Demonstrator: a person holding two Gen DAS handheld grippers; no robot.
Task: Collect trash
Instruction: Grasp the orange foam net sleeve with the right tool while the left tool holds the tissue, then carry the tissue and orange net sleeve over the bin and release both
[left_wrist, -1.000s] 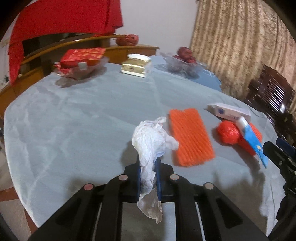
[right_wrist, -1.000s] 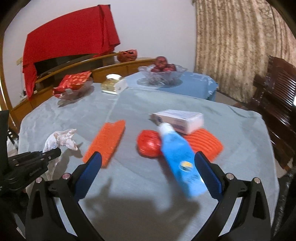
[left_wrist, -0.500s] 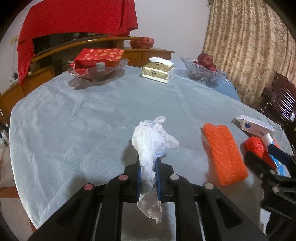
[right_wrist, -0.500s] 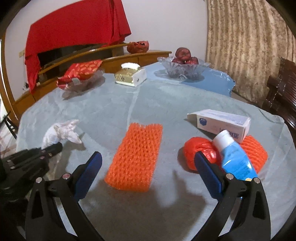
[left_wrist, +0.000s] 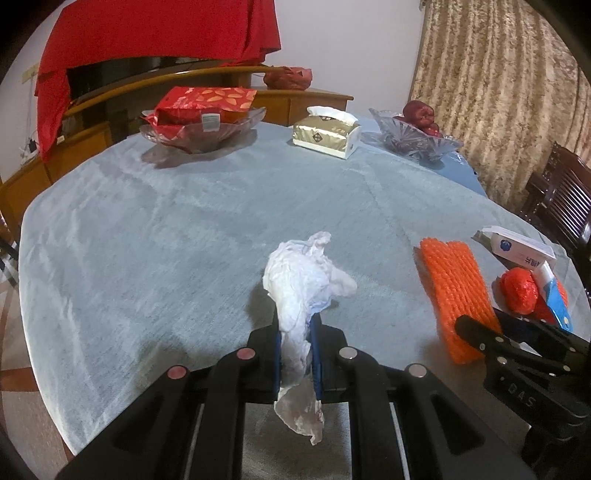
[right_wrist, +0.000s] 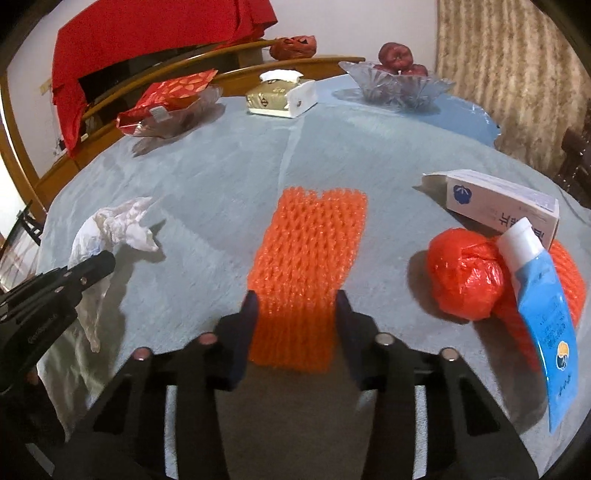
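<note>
My left gripper (left_wrist: 297, 325) is shut on a crumpled white tissue (left_wrist: 301, 280), held just above the blue tablecloth (left_wrist: 166, 229); it also shows in the right wrist view (right_wrist: 110, 229). My right gripper (right_wrist: 295, 306) is open, its fingers either side of the near end of an orange foam net (right_wrist: 306, 266), which also shows in the left wrist view (left_wrist: 452, 291). To the right lie a red plastic ball (right_wrist: 463, 275), a blue tube (right_wrist: 546, 310), a white carton (right_wrist: 498, 201) and a second orange net (right_wrist: 569, 288).
At the back stand a glass dish with a red packet (left_wrist: 201, 114), a gold tissue box (left_wrist: 327, 133) and a glass bowl of apples (left_wrist: 415, 131). A dark wooden chair (left_wrist: 561, 192) is at the right. A wooden sideboard (left_wrist: 258, 99) runs behind the table.
My right gripper has swung left from the blue tube to the orange foam net and has narrowed around its near end. The left gripper still holds the tissue.
</note>
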